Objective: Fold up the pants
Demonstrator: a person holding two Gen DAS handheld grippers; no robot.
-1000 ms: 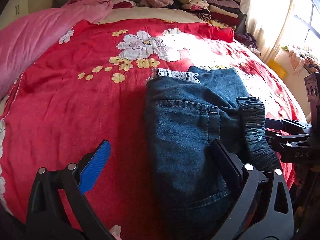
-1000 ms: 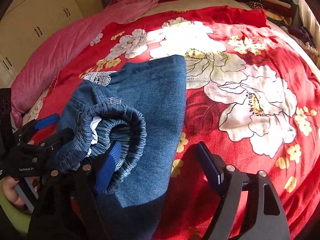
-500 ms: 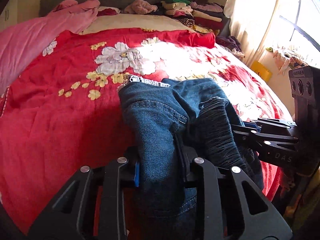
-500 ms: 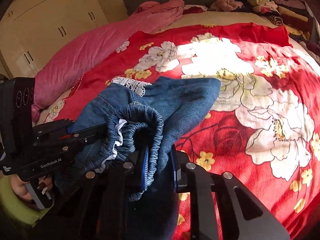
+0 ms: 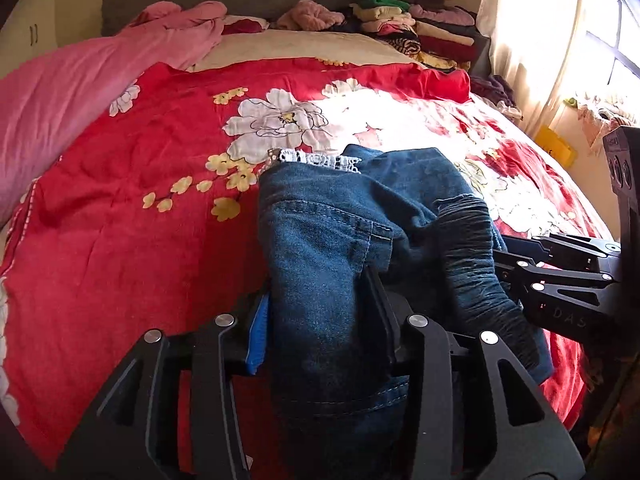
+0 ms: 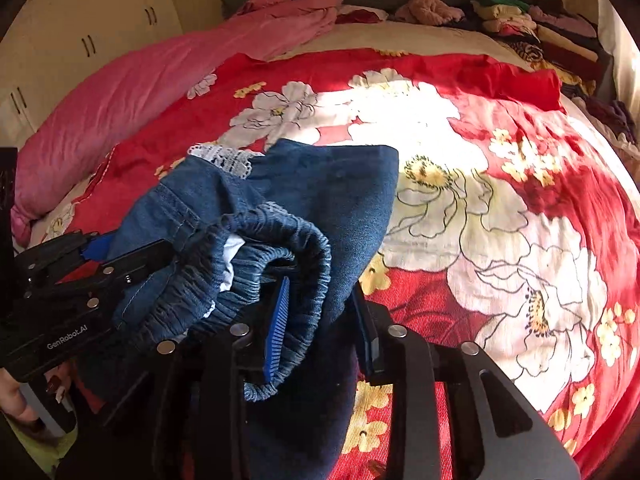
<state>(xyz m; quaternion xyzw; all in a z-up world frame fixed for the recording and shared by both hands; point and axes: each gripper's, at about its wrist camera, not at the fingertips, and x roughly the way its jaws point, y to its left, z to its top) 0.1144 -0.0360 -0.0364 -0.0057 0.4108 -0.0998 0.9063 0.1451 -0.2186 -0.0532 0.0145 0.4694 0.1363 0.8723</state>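
Blue denim pants [image 5: 340,240] with an elastic waistband [image 6: 280,240] and white lace trim [image 5: 316,158] lie folded on the red flowered bedspread [image 5: 140,200]. My left gripper [image 5: 320,304] is shut on the pocket side of the pants near the waist. My right gripper [image 6: 320,312] is shut on the waistband side; it also shows in the left wrist view [image 5: 560,272] at the right. The left gripper shows in the right wrist view [image 6: 80,280] at the left. The near end of the pants is lifted off the bed; the far end rests on it.
A pink quilt [image 5: 60,92] lies along the bed's left side. A stack of folded clothes [image 5: 412,28] stands at the head of the bed, right. A curtained window [image 5: 560,40] is at the right. Cupboards [image 6: 80,40] stand at the left.
Both grippers have closed from open onto the waist end of the pants. They have raised that end off the bedspread.
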